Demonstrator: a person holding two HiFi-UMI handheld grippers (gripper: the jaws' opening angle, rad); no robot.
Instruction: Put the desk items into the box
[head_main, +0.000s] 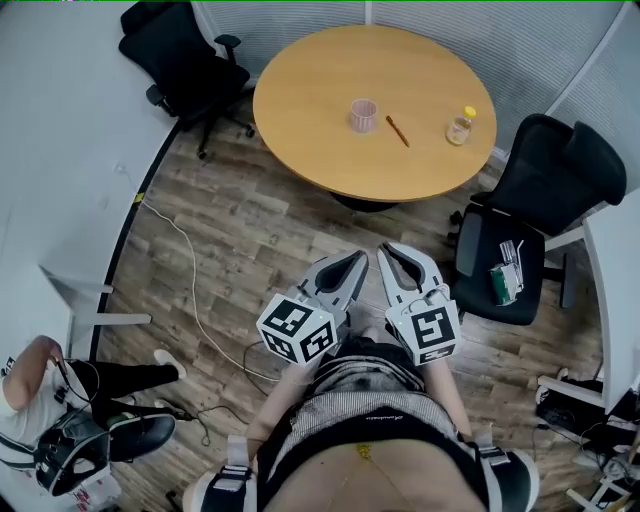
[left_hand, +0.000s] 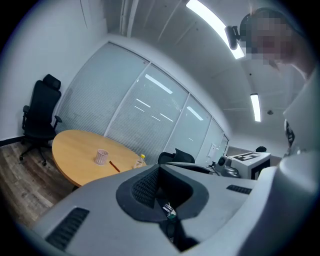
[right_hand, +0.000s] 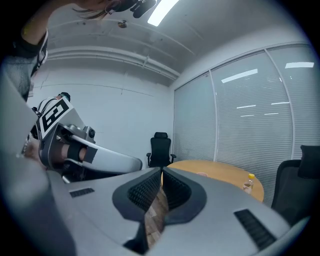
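Round table (head_main: 310, 100) at twelve o'clock bears one cup (head_main: 363, 114), one pencil (head_main: 397, 131), one bottle (head_main: 461, 126); left gripper (head_main: 357, 258) and right gripper (head_main: 388, 249) hang clenched, empty.

Round table (left_hand: 70, 150) ahead: cup (left_hand: 102, 156), pencil (left_hand: 114, 166), bottle (left_hand: 140, 161); left gripper (left_hand: 160, 168) jaws together.

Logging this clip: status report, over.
Left gripper, right gripper shut, empty. Cup, pencil, bottle on table, untouched. No box in view. Nothing blocks table.

Cup (head_main: 363, 115) — pencil (head_main: 397, 131) — bottle (head_main: 460, 127), on table (head_main: 300, 110).
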